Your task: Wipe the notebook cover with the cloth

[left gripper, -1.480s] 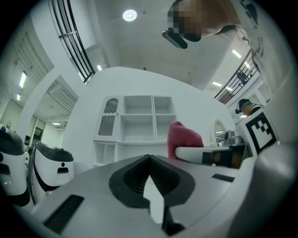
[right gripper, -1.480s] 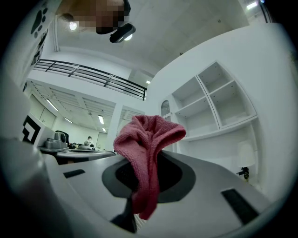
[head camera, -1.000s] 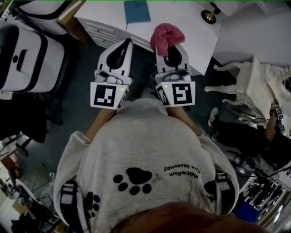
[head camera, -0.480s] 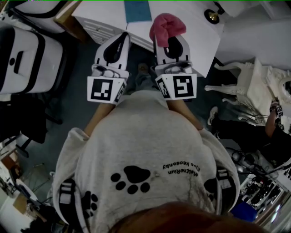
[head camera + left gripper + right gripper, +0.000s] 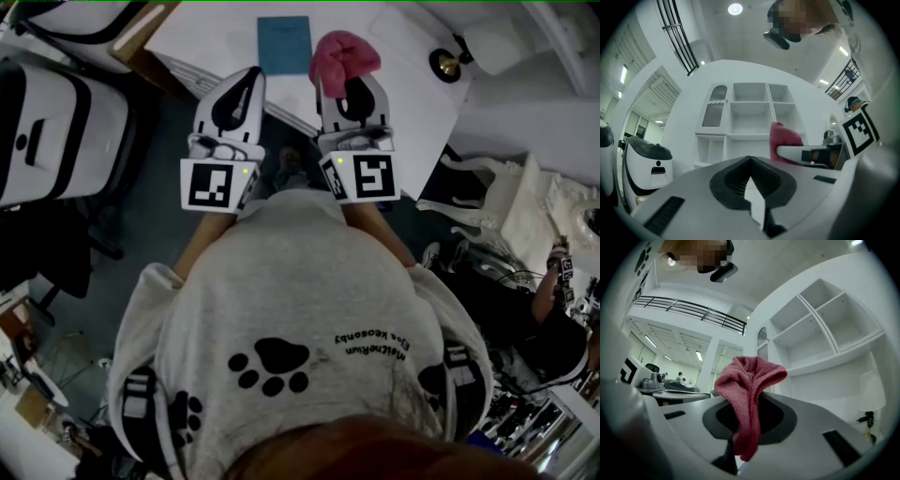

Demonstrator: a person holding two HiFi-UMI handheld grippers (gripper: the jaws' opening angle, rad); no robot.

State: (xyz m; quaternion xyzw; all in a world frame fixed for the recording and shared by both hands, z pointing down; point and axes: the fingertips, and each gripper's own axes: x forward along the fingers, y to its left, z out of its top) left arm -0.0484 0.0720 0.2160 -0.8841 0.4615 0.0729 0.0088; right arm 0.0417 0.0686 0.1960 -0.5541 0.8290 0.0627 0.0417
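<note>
1. My right gripper (image 5: 348,82) is clamped on the pink cloth (image 5: 343,54). It pinches one fold, so most of the cloth bunches loosely past the tips. I reckon that loose wad is the part meant to meet the cover.
2. My left gripper (image 5: 249,77) has its jaws closed together on nothing. I judge it free to steady the book.
3. The blue notebook (image 5: 284,44) lies flat on the white table (image 5: 412,75), just ahead, between both tips and apart from the cloth.
4. Wiping hasn't begun yet.
</note>
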